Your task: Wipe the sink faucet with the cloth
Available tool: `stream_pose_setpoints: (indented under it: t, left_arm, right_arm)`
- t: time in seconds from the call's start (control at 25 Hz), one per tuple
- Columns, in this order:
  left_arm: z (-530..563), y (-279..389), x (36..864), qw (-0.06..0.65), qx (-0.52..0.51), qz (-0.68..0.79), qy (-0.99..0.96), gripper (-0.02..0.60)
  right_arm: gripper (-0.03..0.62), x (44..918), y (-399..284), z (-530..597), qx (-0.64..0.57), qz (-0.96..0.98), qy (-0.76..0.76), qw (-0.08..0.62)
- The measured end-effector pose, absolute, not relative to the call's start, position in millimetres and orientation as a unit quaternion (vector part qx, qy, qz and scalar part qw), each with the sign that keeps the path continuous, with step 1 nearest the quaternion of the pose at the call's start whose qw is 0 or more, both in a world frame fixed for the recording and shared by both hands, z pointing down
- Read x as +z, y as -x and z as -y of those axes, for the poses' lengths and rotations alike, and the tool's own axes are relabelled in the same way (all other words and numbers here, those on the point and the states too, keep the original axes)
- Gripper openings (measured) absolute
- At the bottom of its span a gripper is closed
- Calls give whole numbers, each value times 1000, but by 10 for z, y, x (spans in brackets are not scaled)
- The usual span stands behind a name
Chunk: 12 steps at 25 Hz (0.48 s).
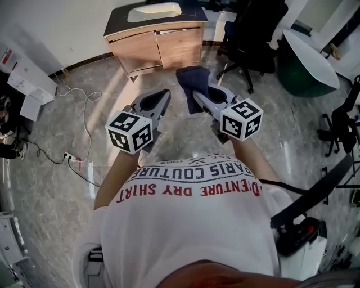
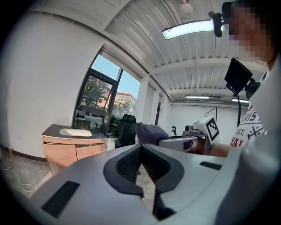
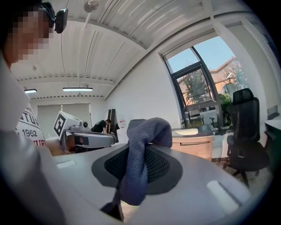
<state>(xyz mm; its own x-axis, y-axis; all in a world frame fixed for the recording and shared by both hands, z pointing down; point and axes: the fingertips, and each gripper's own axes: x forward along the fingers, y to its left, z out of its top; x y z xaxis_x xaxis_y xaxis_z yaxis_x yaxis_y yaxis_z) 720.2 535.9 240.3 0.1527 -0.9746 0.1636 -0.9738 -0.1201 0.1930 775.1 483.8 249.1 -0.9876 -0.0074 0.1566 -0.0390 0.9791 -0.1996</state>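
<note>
A dark blue cloth [image 1: 190, 84] hangs bunched from the tip of my right gripper [image 1: 198, 97], which is shut on it at chest height. In the right gripper view the cloth [image 3: 139, 162] drapes over the closed jaws and hides their tips. My left gripper [image 1: 161, 100] is held beside it, a little to the left, shut with nothing in it; its pads [image 2: 131, 160] meet at the far end. The sink basin [image 1: 154, 11] sits in a wooden cabinet [image 1: 157, 45] across the floor, well beyond both grippers. I cannot make out the faucet.
A black office chair [image 1: 253, 39] stands right of the cabinet. A white-topped round green object [image 1: 306, 64] is further right. A white cable [image 1: 84, 121] trails over the marble floor at left. White boxes [image 1: 28, 84] lean by the left wall.
</note>
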Motion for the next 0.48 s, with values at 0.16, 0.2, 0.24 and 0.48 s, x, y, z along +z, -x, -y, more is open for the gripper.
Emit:
stream_pose_setpoints:
  t: [0.16,0.2,0.24,0.48]
  left_arm:
    - [-5282,-7246,2321,123,3,643,-756,2]
    - [-5249,-7227,2313,122,5,642,-757,2]
    - [-5215,-7191,2321,123,6,642,-757,2]
    - [-4935,-6767,2447,131,0,646,-752,2]
  right_arm:
    - [77,2416,-7793,-4762,101,992,-18,71]
    - [77,2415,-7776,-4728,102,992,-19,70]
    - [77,2427,-7746,-4693,104,992,-20,71]
    - [77,2544,-7370,-4411,112,991,-20,74]
